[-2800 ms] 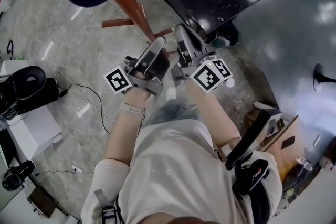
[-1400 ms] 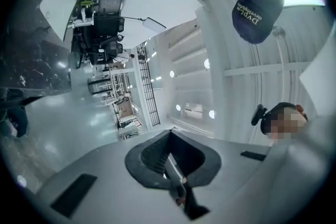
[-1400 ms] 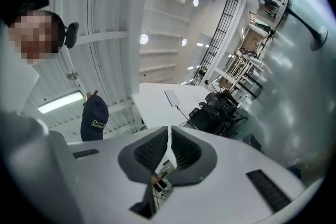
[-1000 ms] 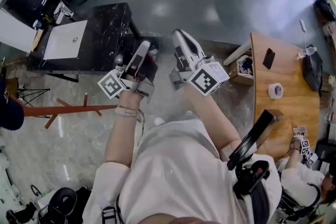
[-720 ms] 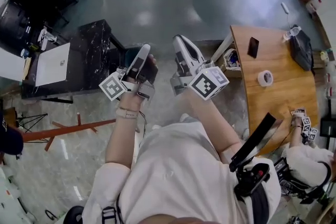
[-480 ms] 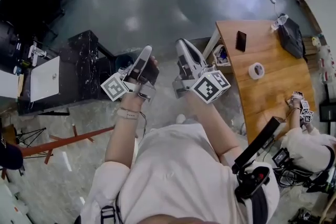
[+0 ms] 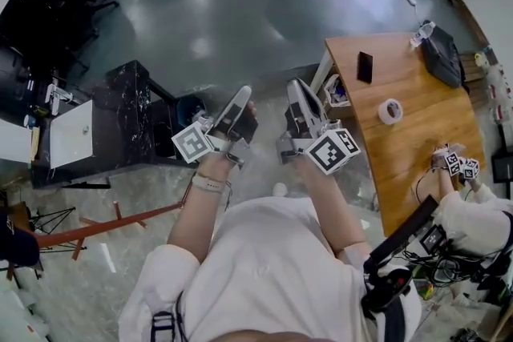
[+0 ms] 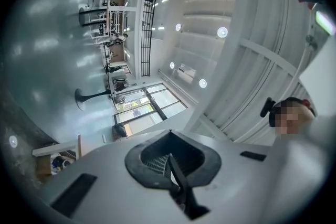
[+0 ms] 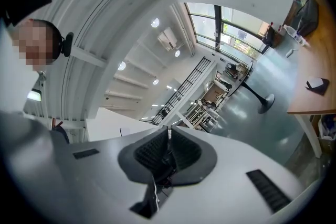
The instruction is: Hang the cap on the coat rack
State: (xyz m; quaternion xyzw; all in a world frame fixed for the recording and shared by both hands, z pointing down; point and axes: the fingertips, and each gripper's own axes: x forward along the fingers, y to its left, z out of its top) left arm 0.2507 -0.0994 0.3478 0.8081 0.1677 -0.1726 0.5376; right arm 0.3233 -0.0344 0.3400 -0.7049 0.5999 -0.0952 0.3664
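Observation:
The dark cap (image 7: pixel 14 245) sits at the far left edge of the head view, at the end of the red-brown coat rack pole (image 7: pixel 112 222); most of the cap is cut off by the frame. Both grippers are held in front of the person's chest, far from the cap. My left gripper (image 7: pixel 243 94) is shut with nothing between its pads, as the left gripper view confirms (image 8: pixel 169 157). My right gripper (image 7: pixel 296 86) is also shut and empty (image 9: pixel 167 145). Both gripper views point up at the ceiling and windows.
A black marble table (image 7: pixel 132 120) with a white sheet (image 7: pixel 68 132) stands to the left. A wooden table (image 7: pixel 421 140) on the right carries a tape roll (image 7: pixel 390 110), a phone (image 7: pixel 365 66) and a dark bag (image 7: pixel 442 52). Another person (image 7: pixel 473 208) sits at its near end.
The head view has swung away from the rack: the cap went from the top of the picture to the far left edge, and the wooden table came in. Both grippers stayed shut and empty.

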